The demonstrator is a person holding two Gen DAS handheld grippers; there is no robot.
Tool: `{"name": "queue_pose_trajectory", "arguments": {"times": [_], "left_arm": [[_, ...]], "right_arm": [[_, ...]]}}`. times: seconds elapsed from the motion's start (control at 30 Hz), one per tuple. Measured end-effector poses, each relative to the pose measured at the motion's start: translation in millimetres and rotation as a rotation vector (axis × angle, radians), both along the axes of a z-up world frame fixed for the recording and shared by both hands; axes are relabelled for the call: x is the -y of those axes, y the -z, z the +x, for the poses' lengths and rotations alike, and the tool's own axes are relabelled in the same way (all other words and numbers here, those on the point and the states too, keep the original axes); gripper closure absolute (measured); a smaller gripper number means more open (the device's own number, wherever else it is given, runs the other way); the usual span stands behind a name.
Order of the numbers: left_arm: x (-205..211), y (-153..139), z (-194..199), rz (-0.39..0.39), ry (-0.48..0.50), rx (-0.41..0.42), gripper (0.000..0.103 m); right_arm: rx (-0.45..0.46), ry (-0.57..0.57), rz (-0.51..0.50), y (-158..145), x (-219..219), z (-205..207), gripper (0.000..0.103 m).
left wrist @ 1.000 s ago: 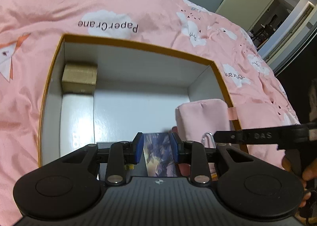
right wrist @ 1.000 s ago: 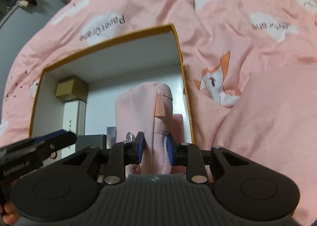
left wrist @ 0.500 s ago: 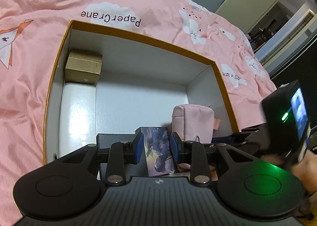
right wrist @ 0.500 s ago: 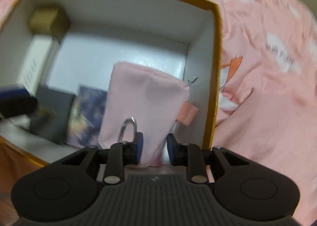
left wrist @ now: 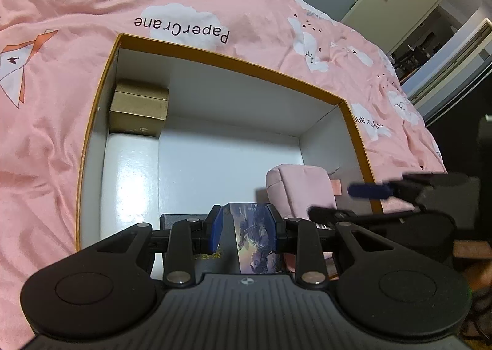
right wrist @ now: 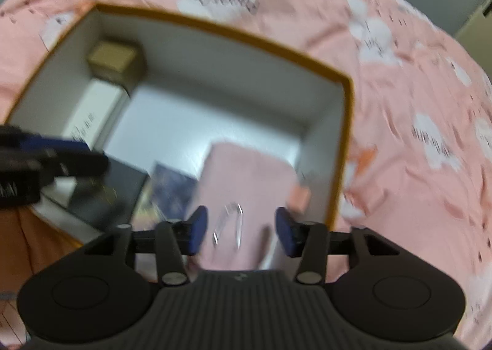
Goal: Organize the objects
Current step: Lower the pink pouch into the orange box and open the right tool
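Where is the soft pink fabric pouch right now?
The soft pink fabric pouch stands inside the orange-rimmed white box, near its right wall, beside the illustrated card box, directly ahead of the open right gripper.

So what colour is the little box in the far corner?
Gold-brown little box, clearest in the left wrist view.

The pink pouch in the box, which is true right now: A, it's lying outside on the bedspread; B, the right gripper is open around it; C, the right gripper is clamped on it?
B: the right gripper has its blue pads spread apart, either side of the pink pouch inside the box.
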State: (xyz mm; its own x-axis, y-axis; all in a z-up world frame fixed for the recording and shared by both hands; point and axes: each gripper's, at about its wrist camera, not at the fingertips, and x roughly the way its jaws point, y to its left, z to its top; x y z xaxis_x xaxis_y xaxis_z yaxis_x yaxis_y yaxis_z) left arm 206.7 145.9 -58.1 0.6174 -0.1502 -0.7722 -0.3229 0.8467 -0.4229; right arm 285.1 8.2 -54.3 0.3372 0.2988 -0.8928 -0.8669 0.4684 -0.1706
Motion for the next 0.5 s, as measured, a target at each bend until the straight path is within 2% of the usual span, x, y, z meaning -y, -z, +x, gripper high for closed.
{"name": "queue_pose_trajectory", "arguments": {"times": [0.17,0.33,0.4,0.5], "left_arm": [[-5,0,2,-0.001,-0.016,-0.003,0.07],[-7,4,8,-0.004,-0.011,-0.014,0.07],[-7,7,9,-0.008,-0.007,-0.018,0.071],[-7,11,10,-0.015,-0.002,-0.028,0.071]], "right_arm": [[0.013,-0.034,0.033,9,-32,5,0.041],[0.016,-0.053,-0.008,30,-48,17,0.041],[0.01,-0.039,-0.041,37,-44,17,0.044],[-0.05,-0.02,-0.052,42,-37,19,0.051]]}}
